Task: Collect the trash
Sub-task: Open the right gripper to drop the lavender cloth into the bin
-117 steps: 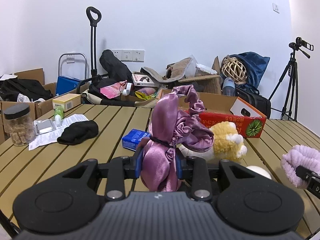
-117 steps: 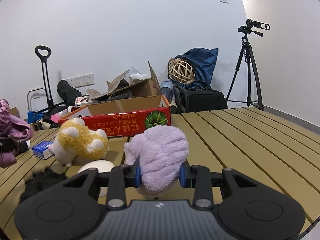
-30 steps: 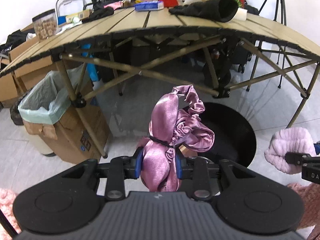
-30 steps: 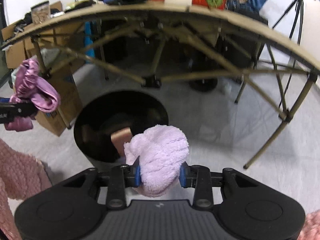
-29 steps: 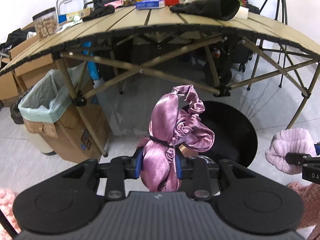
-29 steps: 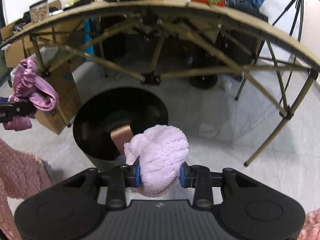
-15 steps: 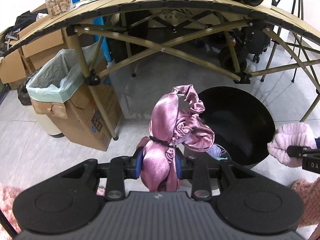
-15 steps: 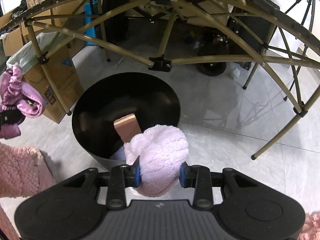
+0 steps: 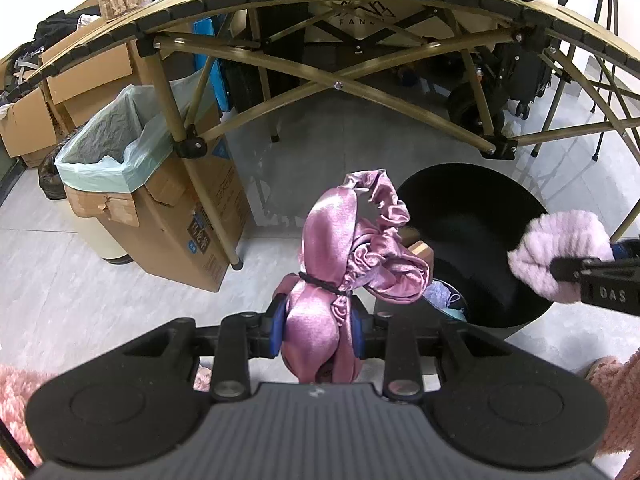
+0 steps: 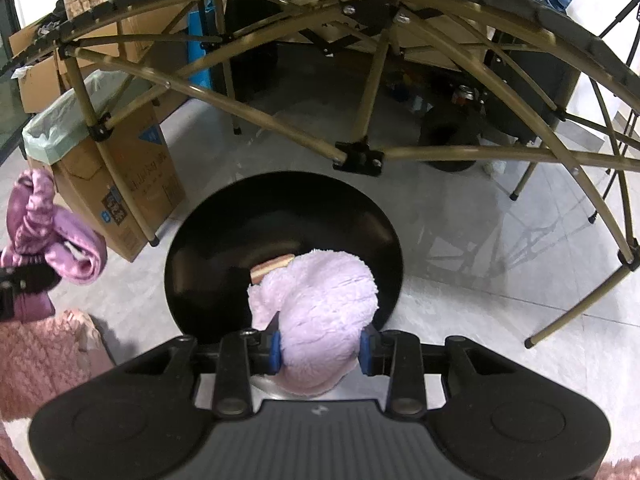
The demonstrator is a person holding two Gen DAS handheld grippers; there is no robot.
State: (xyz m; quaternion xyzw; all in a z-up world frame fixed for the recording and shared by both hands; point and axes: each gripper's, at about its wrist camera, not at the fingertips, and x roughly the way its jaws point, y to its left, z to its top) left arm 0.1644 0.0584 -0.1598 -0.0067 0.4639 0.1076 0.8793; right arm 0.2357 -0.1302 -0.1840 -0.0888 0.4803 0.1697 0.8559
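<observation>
You've swung both loads down from the table to the black bin (image 10: 280,216) — right gripper (image 10: 320,354) clamps the fluffy lilac cloth (image 10: 320,312) over its mouth, left gripper (image 9: 318,330) grips the pink satin scrunchie (image 9: 352,248) beside the rim — drop next.

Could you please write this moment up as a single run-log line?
left gripper: shut on pink satin cloth | right gripper: shut on lilac fluffy cloth | both above black bin | nothing released yet
</observation>
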